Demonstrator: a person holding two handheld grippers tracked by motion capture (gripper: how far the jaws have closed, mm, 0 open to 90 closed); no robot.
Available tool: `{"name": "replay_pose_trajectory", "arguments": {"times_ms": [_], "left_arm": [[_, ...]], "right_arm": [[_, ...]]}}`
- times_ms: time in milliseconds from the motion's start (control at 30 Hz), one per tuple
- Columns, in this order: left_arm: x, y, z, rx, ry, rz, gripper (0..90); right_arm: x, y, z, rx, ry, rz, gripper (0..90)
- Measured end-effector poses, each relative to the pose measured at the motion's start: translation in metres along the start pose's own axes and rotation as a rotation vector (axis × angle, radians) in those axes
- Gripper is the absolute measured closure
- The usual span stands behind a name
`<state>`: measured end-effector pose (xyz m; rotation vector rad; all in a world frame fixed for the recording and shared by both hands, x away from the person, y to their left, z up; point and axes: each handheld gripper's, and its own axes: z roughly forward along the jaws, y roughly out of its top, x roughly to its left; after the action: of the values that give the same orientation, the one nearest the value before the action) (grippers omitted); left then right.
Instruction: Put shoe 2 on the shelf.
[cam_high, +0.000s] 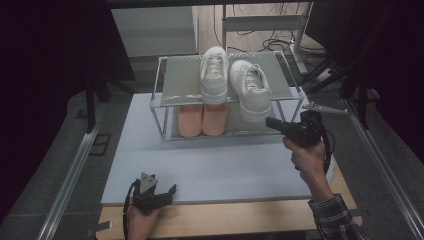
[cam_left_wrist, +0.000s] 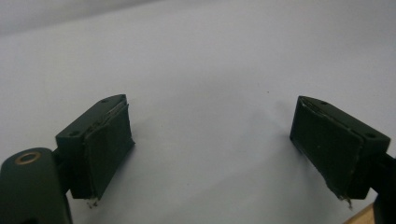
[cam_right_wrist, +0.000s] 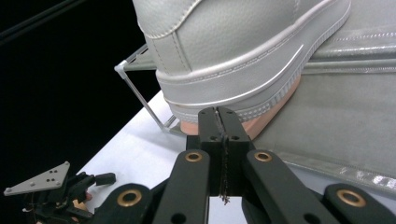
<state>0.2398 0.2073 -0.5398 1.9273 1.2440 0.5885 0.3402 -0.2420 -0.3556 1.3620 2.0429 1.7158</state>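
Your R gripper (cam_high: 270, 122) sits w/ both jaws pressed flat together, nothing between them, tips right at the heel of the right-hand white sneaker (cam_high: 251, 89). That shoe lies on the top shelf of the wire rack (cam_high: 159, 102), tilted, its heel hanging out past the front edge toward you. In the right gripper view the closed tips (cam_right_wrist: 218, 113) look to be up against the sole edge of that heel (cam_right_wrist: 243, 51); can't tell if they actually touch.

Count: 2 white sneakers on the top shelf. The second one (cam_high: 214, 74) lies just beside the first on its left, toes pointing away from you, heel at the front edge too. Below, on the lower shelf, 2 pink shoes (cam_high: 202, 119), side by side and touching, heels facing you. So 4 shoes total, 2 shelves, 1 rack.

The rack stands at the far side of a white board (cam_high: 200, 165), which lies on the wooden table (cam_high: 240, 220).

Your L gripper (cam_high: 170, 192) rests at the board's near edge, well apart from the rack, jaws spread wide w/ nothing in them. In the left gripper view both pads (cam_left_wrist: 109, 144) hang over bare white board (cam_left_wrist: 210, 70). 2 grippers, 1 per hand.
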Motion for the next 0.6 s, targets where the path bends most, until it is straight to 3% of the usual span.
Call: {"name": "replay_pose_trajectory", "arguments": {"times_ms": [267, 600], "left_arm": [[0.0, 0.0, 0.0, 0.0, 0.0, 0.0, 12.5], [0.0, 0.0, 0.0, 0.0, 0.0, 0.0, 12.5]], "right_arm": [[0.003, 0.0, 0.007, 0.003, -0.007, -0.014, 89.2], [0.014, 0.004, 0.033, 0.009, -0.022, -0.031, 89.3]]}}
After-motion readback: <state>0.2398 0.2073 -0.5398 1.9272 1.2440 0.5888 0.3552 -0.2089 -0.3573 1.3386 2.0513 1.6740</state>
